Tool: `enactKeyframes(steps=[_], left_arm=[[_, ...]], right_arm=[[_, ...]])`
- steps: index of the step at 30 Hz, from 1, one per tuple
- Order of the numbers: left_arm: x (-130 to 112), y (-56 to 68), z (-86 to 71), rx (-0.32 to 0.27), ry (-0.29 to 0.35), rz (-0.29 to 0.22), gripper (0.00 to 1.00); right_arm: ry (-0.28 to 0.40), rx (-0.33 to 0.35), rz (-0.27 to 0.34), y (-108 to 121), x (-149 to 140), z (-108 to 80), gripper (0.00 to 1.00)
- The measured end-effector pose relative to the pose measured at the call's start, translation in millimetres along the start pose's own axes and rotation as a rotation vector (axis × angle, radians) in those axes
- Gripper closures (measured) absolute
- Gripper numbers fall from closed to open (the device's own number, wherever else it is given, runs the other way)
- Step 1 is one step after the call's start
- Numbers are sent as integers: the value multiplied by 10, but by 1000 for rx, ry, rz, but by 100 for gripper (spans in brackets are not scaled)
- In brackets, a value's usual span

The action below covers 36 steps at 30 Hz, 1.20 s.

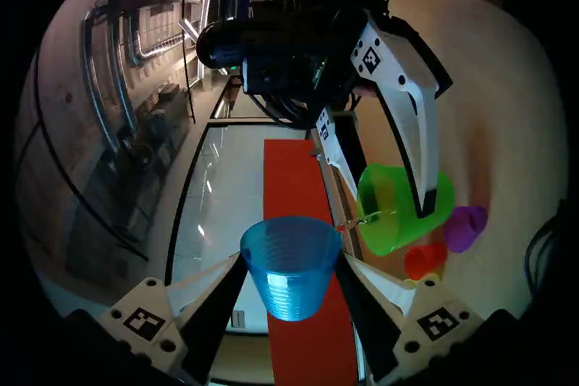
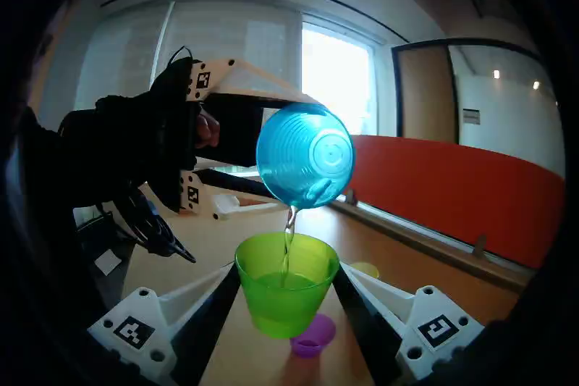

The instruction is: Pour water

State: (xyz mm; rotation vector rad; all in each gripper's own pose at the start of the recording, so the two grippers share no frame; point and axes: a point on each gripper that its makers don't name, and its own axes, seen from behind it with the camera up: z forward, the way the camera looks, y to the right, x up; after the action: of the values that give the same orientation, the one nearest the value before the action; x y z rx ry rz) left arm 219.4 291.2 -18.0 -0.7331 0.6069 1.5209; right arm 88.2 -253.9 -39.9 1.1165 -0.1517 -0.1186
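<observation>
**Blue cup tipped over green cup, water running between them**

The left hand-held gripper is closed on a blue plastic cup, one finger pressing on each side of its ribbed wall. In the right gripper view, this cup is tilted steeply with its base facing the camera. A thin stream of water falls from its lower rim. A person's black-gloved hand holds that gripper.

The right hand-held gripper grips a green cup between both fingers. The cup is upright, directly below the blue cup's rim. The stream lands inside it, and some water already lies in the bottom.

Both cups are held in the air above a wooden counter. On the counter below the green cup stand a small purple cup, an orange cup near it, and a yellow cup a little farther off. A red partition panel runs along the counter's far edge.
</observation>
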Motion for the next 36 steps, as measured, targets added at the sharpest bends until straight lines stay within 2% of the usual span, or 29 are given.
enactKeyframes(steps=[12,17,20,25,30,36], left_arm=[[18,11,-13,7,-2,33,16],[-9,-24,1,11,-1,21,16],[-31,-47,6,19,-5,-3,16],[-72,-13,-3,20,-7,-95,16],[-148,42,-19,19,-20,-213,16],[-212,115,-37,23,-21,-424,16]], right_arm=[[0,0,-2,-2,-7,28,9],[0,-1,-5,1,-12,35,9],[1,-4,-8,3,-14,35,9],[1,-9,-9,11,-17,25,9],[3,-18,-15,23,-11,15,9],[6,-20,-21,11,8,11,9]])
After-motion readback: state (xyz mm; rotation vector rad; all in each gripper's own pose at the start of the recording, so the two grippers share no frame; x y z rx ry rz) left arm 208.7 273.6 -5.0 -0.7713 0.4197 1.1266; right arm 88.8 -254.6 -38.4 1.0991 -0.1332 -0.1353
